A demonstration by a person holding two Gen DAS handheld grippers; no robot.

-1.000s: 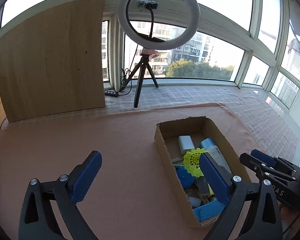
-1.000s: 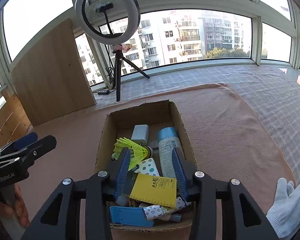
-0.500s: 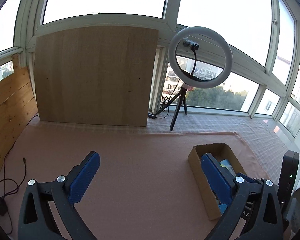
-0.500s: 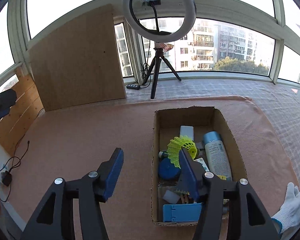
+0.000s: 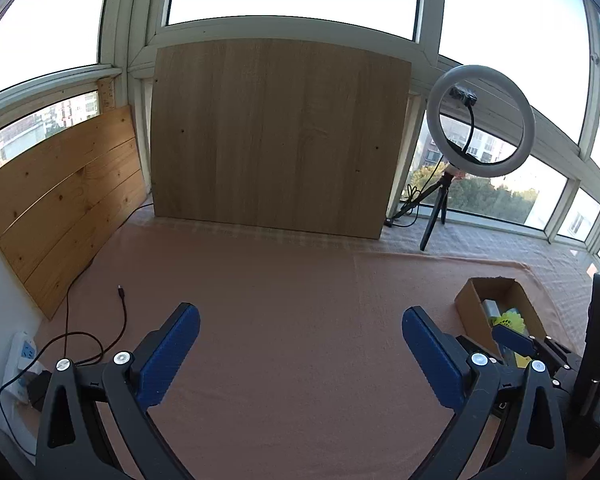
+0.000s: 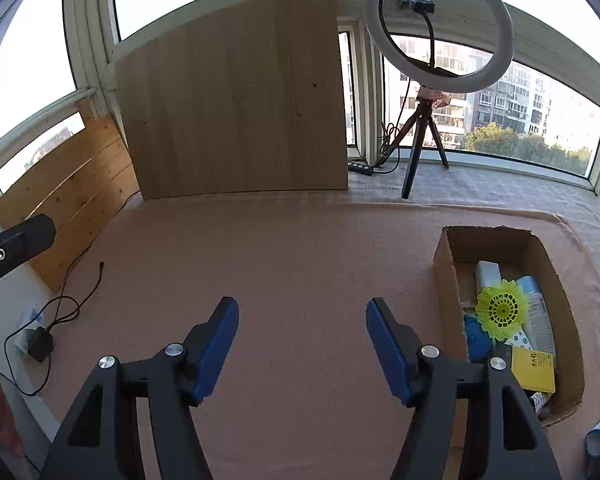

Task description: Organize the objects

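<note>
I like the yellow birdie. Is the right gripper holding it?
No, the right gripper is open over bare blanket, while the birdie lies in the box.

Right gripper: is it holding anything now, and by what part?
Nothing. The right gripper is open over bare pink cloth, its jaws having just been opening; the cardboard box sits beside it.

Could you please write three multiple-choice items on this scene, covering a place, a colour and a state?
1. Where does the shuttlecock lie?
A. in the cardboard box
B. on the blanket
C. under the tripod

2. What colour are both grippers' pads?
A. red
B. blue
C. white

3. How is the right gripper?
A. shut on a book
B. shut, empty
C. open, empty

Answers:
1 A, it rests among the box's contents.
2 B, the left gripper shows it too.
3 C, only the pink blanket shows between its spread jaws, which have just been opening.
</note>
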